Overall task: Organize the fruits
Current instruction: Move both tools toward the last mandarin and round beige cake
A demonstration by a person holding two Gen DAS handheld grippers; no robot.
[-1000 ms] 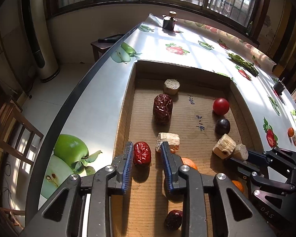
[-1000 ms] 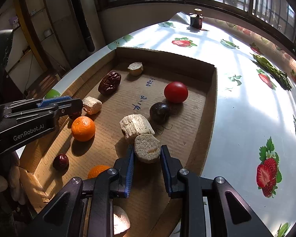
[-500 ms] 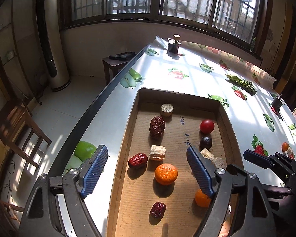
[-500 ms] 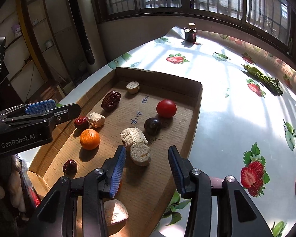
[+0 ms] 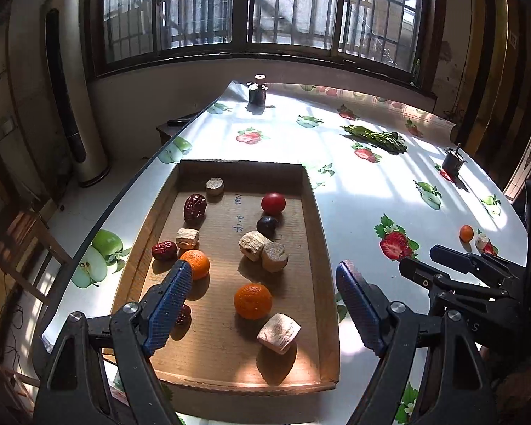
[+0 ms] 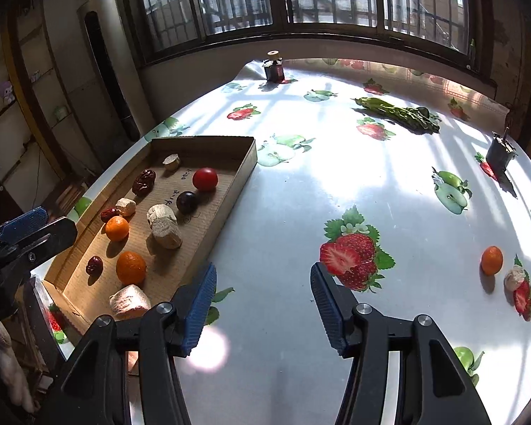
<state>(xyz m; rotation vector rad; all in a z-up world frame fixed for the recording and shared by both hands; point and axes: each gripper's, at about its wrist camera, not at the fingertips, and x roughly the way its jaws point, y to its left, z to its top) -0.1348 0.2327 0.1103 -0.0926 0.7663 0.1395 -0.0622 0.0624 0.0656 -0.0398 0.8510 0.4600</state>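
A shallow cardboard tray (image 5: pixel 315 233) lay on the left part of a table (image 5: pixel 364 191) covered with a fruit-printed cloth. Along its far wall sat a small pale round slice (image 5: pixel 215 186), with a large wrinkled red date (image 5: pixel 195 207) just near of it. To the right were a red tomato (image 5: pixel 273 203) and, just beside it on the near side, a dark plum (image 5: pixel 267 225). Two pale woody chunks (image 5: pixel 263 249) touched each other at the middle. On the left, a small red date (image 5: pixel 164 250), a pale block (image 5: pixel 187 238) and a tangerine (image 5: pixel 195 264) clustered close together. Nearer lay a second tangerine (image 5: pixel 252 301), another pale chunk (image 5: pixel 279 333) and a dark date (image 6: pixel 94 265) by the left wall.

Well apart on the right of the table, a small orange fruit (image 6: pixel 492 260) sat just beside a pale piece (image 6: pixel 514 278).

The left gripper (image 5: pixel 263 313) hung over the tray's near half, jaws spread wide with nothing pinched. The right gripper (image 6: pixel 263 310) hung over bare cloth right of the tray, its jaws opening, nothing between them.
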